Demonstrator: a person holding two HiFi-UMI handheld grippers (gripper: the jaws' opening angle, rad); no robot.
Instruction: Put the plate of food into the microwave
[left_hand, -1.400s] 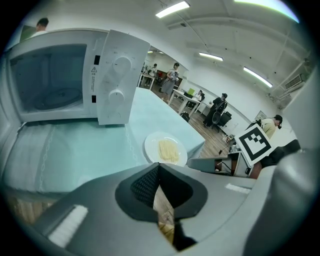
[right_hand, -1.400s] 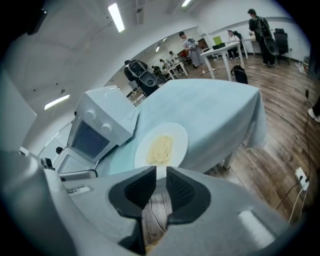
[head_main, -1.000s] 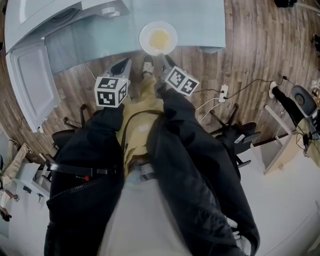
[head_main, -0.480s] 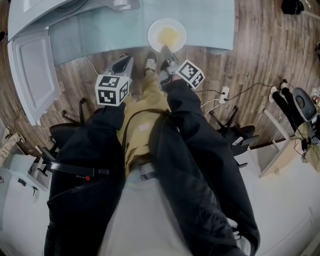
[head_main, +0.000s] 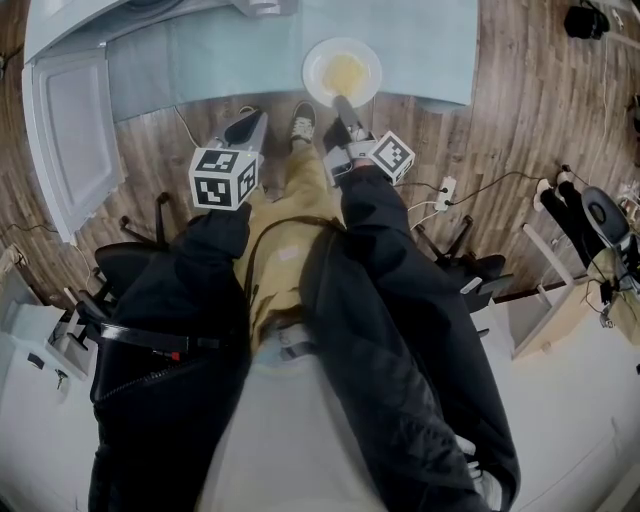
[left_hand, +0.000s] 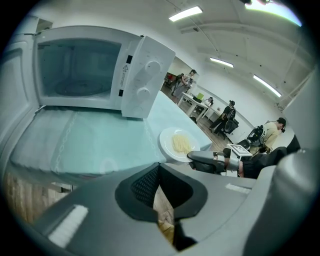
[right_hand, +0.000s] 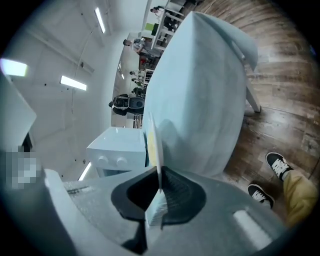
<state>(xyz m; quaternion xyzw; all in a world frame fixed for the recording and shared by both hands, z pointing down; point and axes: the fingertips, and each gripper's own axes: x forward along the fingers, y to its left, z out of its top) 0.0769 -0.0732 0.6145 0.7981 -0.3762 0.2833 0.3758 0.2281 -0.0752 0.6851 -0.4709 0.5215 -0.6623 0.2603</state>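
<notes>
Right claw, its jaws having just been closing, pinches the near rim of the plate of food on the surface. The open microwave stands left of the plate, nearer the clenched, empty left claw.

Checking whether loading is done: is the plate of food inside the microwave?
No, the plate of food lies on the table, outside the open microwave and to its right.

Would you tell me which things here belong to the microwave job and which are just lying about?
Job: plate of food; open microwave; table; right gripper, whose jaws have just been closing onto the plate's rim.
Lying about: power strip; office chairs.
</notes>
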